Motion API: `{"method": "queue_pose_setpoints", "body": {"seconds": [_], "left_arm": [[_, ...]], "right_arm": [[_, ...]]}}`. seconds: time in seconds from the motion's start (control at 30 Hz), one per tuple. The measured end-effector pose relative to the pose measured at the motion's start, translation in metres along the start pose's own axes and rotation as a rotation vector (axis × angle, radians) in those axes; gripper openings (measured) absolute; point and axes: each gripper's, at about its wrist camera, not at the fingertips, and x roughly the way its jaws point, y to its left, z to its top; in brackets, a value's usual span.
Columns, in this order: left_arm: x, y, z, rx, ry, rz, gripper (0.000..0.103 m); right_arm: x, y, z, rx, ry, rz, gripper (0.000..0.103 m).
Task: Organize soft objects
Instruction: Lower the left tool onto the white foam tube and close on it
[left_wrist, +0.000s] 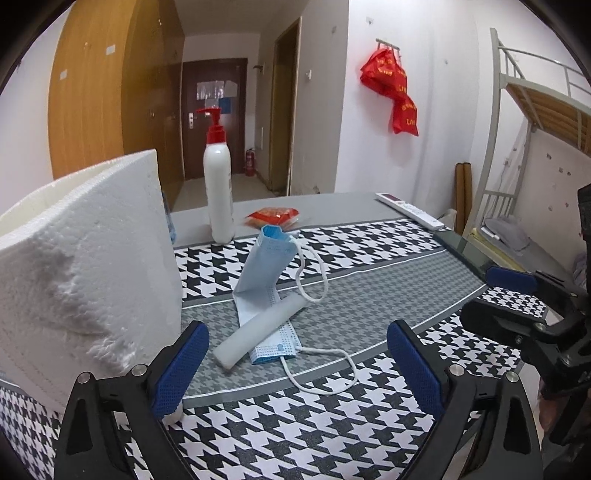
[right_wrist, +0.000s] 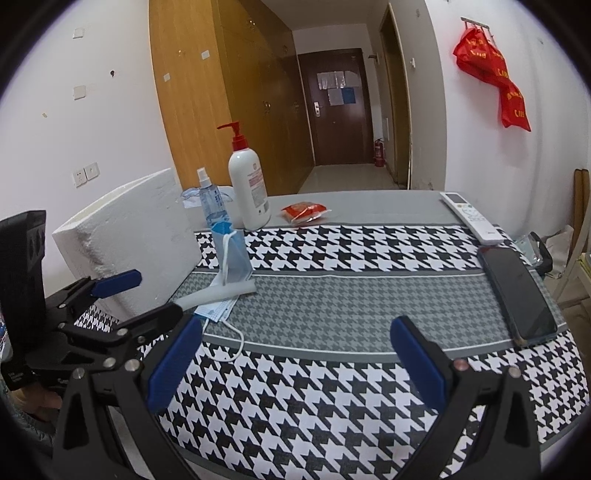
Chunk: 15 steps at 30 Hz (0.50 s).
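A blue face mask (left_wrist: 264, 266) lies on the houndstooth tablecloth (left_wrist: 332, 424), its far half folded upright and its white ear loops trailing. A white foam stick (left_wrist: 258, 328) lies across the mask's flat half. My left gripper (left_wrist: 297, 369) is open just short of them, with nothing between its blue pads. In the right wrist view the mask (right_wrist: 234, 258) and foam stick (right_wrist: 221, 293) sit to the left, ahead of my left gripper (right_wrist: 159, 291). My right gripper (right_wrist: 297, 362) is open over bare cloth and also shows at the right of the left wrist view (left_wrist: 476, 293).
A white foam box (left_wrist: 85, 258) stands at the left, close to the left finger. Behind are a pump bottle (right_wrist: 249, 184), a spray bottle (right_wrist: 210, 203) and a red packet (right_wrist: 304, 211). A remote (right_wrist: 472, 218) and a phone (right_wrist: 517, 295) lie at the right edge.
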Motion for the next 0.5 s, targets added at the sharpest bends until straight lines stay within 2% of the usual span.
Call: {"method": "queue_pose_setpoints", "body": {"seconds": [0.37,0.5], "left_arm": [[0.028,0.004,0.005,0.005,0.076,0.047,0.084],[0.035,0.012,0.006,-0.007,0.096,0.072,0.084]], "right_arm": [[0.011,0.003,0.006,-0.009,0.001,0.042,0.103],[0.018,0.003,0.006,-0.003,0.009,0.047,0.103]]}}
